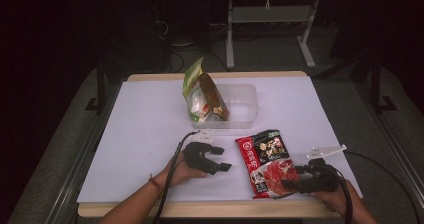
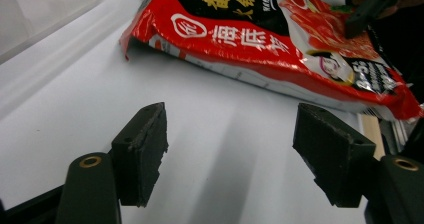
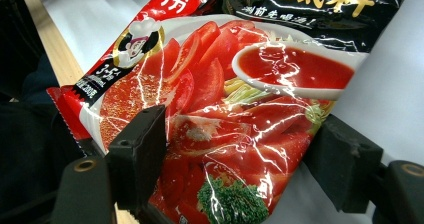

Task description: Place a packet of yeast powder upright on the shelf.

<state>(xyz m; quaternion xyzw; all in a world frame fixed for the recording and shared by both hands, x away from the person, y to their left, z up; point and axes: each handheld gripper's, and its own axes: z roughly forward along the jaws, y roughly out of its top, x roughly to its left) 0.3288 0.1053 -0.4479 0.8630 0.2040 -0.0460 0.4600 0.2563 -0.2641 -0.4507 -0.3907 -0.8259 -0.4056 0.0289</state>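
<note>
My right gripper (image 1: pixel 294 177) fingers spread, straddling the red soup-base packet (image 1: pixel 263 161) near edge. Close low, pinch the seam, don't drag. Left gripper (image 1: pixel 220 159) beside packet, fingers spread, empty.

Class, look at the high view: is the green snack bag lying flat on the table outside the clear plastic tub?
No. The green snack bag stands upright inside the clear plastic tub, leaning at its left end.
</note>
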